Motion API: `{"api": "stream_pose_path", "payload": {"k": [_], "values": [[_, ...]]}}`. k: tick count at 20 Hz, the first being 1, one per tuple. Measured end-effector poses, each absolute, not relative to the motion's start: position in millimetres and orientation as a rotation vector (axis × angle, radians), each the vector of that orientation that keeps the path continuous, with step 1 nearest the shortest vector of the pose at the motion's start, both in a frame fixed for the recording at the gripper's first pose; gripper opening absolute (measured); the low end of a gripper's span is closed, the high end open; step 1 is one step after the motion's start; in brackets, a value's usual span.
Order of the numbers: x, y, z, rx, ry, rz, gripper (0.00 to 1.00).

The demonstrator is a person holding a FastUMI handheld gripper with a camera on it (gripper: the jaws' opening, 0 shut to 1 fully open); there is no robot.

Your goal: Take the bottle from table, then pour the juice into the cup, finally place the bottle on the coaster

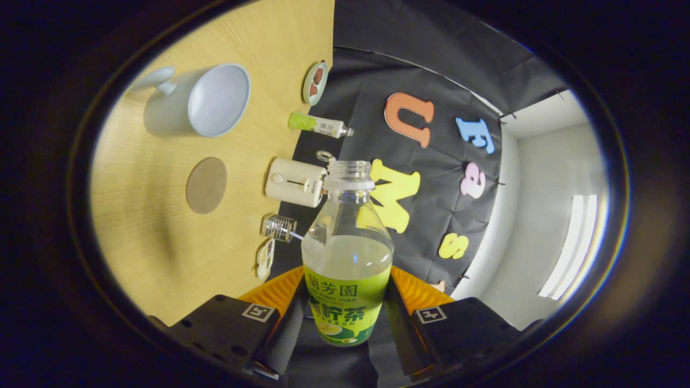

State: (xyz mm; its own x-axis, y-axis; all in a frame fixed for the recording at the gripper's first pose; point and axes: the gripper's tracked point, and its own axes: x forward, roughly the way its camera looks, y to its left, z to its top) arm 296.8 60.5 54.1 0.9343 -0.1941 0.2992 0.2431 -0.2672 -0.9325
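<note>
Between the 2 fingers of the gripper the open bottle sits clamped, its neck pointing straight ahead; the cup lies well beyond, past the coaster

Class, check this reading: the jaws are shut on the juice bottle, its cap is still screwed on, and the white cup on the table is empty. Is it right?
One detail is wrong. In the gripper view the bottle has no cap: its neck is open. The rest holds: the gripper has both jaws pressed on the bottle's labelled body, and the white cup on the table looks empty.
</note>
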Motion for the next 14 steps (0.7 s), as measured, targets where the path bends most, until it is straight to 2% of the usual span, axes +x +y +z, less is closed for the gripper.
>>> {"api": "stream_pose_path", "payload": {"k": [14], "values": [[291.0,72.0,50.2,-1.880,-0.031,-0.426,0.80]]}}
